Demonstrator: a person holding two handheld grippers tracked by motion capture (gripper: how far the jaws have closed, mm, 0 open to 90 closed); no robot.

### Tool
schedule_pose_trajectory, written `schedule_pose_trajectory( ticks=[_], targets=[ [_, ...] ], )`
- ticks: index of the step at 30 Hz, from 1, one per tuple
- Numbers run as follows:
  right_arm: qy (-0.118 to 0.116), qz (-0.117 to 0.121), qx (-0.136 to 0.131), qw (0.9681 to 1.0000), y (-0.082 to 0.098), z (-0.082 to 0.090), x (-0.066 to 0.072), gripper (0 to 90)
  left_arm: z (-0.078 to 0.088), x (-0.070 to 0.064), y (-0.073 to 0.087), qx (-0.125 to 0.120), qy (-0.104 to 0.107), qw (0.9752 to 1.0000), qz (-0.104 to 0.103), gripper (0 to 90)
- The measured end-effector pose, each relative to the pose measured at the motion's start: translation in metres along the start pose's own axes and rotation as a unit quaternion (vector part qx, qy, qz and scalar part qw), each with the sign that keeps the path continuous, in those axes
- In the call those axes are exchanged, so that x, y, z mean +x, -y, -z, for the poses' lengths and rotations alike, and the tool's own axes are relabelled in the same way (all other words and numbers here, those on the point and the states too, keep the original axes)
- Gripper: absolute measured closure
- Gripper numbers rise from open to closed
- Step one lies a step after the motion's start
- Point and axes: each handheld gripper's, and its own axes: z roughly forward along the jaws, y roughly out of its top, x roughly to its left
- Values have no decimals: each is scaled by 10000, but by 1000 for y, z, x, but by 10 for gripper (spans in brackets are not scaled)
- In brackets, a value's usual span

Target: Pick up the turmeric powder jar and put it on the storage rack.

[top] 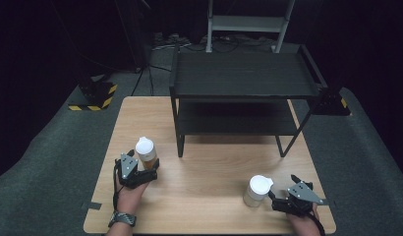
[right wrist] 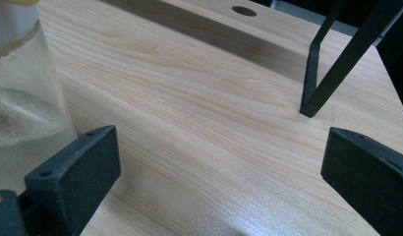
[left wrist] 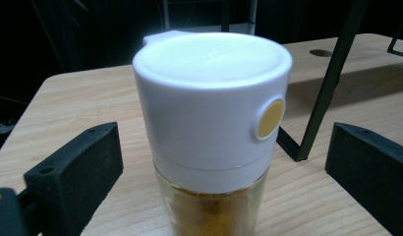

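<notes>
Left gripper view: the glass spice jar with a tall white plastic cap and yellow-brown powder stands upright between the spread jaws of the left tool, with bench showing on both sides of the glass, so that tool is released and not yet touching.
High view: the left tool sits right behind this jar, at the near left of the light wooden bench; the right tool sits at the near right, just right of a second glass jar with a white cap and pale grey grains.
Right tool state: released, jaws wide apart, nothing between them (its jar stands outside the left jaw).
Right gripper view: the pale-grain jar is at the left edge, beyond the jaw; ahead of the right tool lie bare wood and a leg of the black metal two-tier rack.
Step in hand, as I judge it: closing on each jar for a lift, probably toward the rack ahead of both tools.
Left, how to do it well: push forward a little so the pads meet the glass body below the cap, centred, then close evenly.
Right, how to do it well: shift the tool leftward until the jar is centred between the jaws before closing.
Risk: a hold on the smooth cap or an off-centre pinch could tip a tall jar.
</notes>
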Motion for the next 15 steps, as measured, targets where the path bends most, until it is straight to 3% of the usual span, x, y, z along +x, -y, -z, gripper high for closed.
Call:
schedule_pose_trajectory(
  ticks=[5,15],
  targets=[
    [7,14,10,10000,0,0,0,6,-5,-1,1,-27,-37,9999,119,33],
    [6,16,3,10000,0,0,0,5,-12,1,8,-125,-42,9990,420,191]
  ],
)
